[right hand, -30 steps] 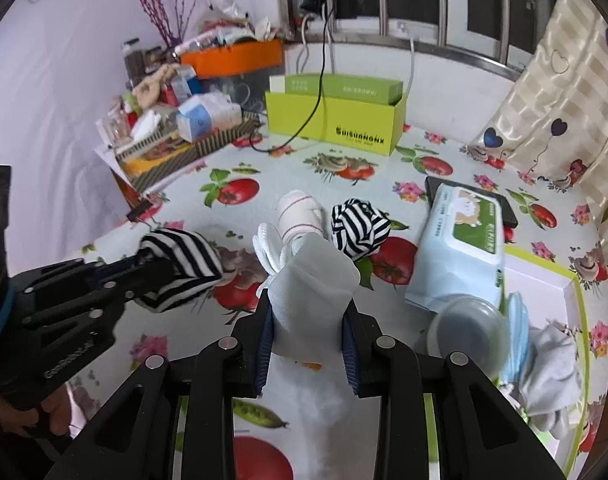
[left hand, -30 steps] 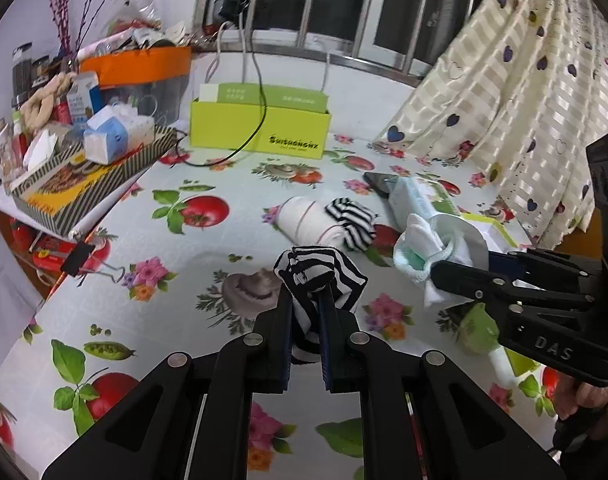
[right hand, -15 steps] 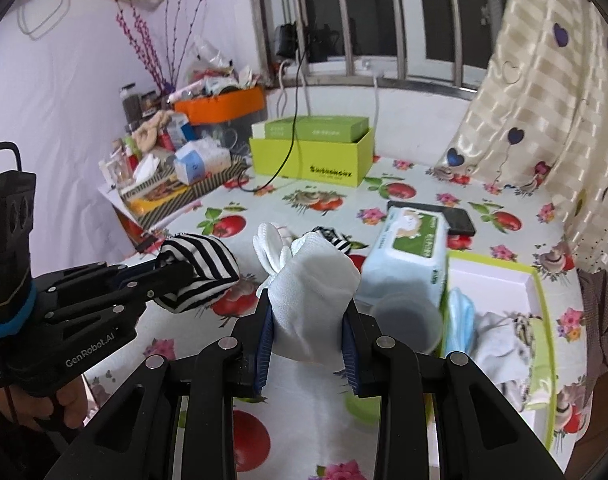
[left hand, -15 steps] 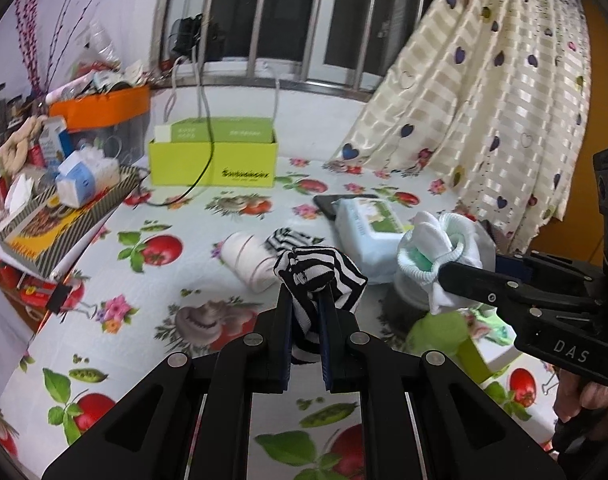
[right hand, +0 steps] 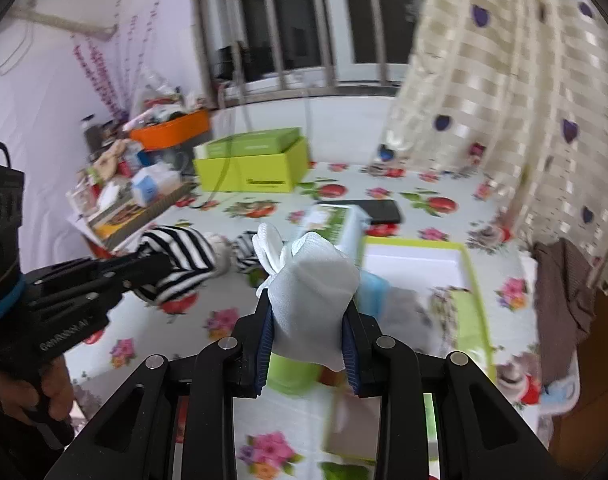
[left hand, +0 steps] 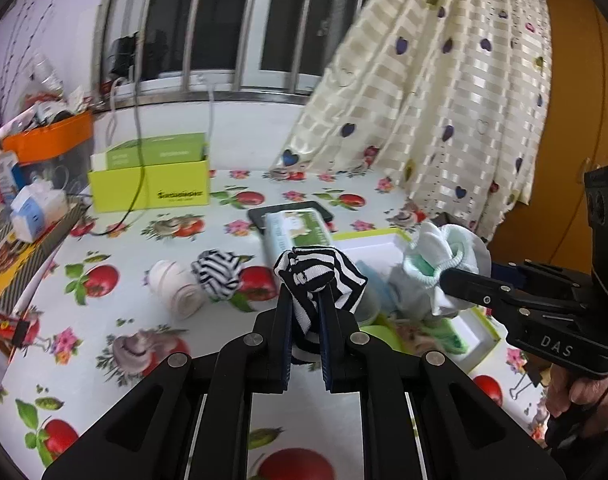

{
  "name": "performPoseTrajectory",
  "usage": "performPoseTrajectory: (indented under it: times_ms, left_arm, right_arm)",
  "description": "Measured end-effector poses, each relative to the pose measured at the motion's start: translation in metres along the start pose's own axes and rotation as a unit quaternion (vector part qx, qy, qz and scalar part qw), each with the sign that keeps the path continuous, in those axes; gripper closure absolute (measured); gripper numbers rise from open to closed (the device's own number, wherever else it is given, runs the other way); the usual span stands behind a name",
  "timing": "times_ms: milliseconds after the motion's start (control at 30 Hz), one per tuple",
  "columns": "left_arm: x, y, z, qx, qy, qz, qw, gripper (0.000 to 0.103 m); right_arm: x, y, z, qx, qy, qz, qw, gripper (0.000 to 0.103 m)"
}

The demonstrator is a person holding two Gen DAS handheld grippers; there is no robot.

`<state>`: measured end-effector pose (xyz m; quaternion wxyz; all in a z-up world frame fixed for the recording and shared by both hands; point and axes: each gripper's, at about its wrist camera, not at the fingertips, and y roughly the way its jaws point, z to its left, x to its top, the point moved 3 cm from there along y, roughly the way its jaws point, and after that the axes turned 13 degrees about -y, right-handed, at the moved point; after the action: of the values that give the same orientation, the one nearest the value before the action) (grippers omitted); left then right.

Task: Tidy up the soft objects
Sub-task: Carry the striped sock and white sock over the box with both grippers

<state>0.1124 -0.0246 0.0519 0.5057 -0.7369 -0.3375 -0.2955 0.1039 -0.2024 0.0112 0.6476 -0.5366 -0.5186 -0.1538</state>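
Two bundles aloft: one per hand, both clear of the worktop [left hand: 208,344].
Left tongs [left hand: 306,316]: clamped on the striped sock ball [left hand: 318,276], pinched low so the bulk stands above the tips.
Right tongs [right hand: 307,336]: clamped on the white sock bundle [right hand: 314,280], wider grip, cloth bulging between the pads.
Likely reason for the height: carrying both over the clutter toward the green-rimmed tray [right hand: 414,256].
Tray: at 1 o'clock from the right tongs; white floor bare at its far end, pale cloth [right hand: 404,308] already at the near end.
Left behind: a second striped ball [left hand: 218,274] touching a pinkish roll [left hand: 176,290], at 10 o'clock from the left tongs.
Edges: wipes pack [left hand: 296,232] just beside the tray's left rim; curtain [right hand: 524,100] hangs close beyond.
Open room: bare worktop at 7 o'clock in the left view.
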Motion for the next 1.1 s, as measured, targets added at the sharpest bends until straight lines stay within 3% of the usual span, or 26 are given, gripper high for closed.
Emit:
performPoseTrajectory:
  times_ms: [267, 600, 767, 967, 1100]
  left_arm:
    - [0.001, 0.014, -0.038, -0.029, 0.025, 0.014, 0.9992, 0.091]
    - [-0.008, 0.034, -0.069, -0.045, 0.046, 0.04, 0.9971, 0.091]
    - [-0.032, 0.05, -0.089, -0.066, 0.06, 0.078, 0.9929, 0.091]
    - [-0.07, 0.069, -0.111, -0.097, 0.079, 0.142, 0.9819, 0.091]
    - [-0.081, 0.084, -0.114, -0.094, 0.074, 0.17, 0.9781, 0.091]
  right_arm:
    - [-0.024, -0.021, -0.049, -0.044, 0.036, 0.005, 0.998, 0.074]
    - [-0.058, -0.018, -0.076, -0.054, 0.058, 0.035, 0.996, 0.074]
    - [-0.082, -0.01, -0.086, -0.061, 0.068, 0.066, 0.994, 0.074]
    - [-0.104, 0.004, -0.094, -0.058, 0.073, 0.099, 0.991, 0.074]
    - [-0.108, 0.022, -0.095, -0.044, 0.069, 0.111, 0.99, 0.074]
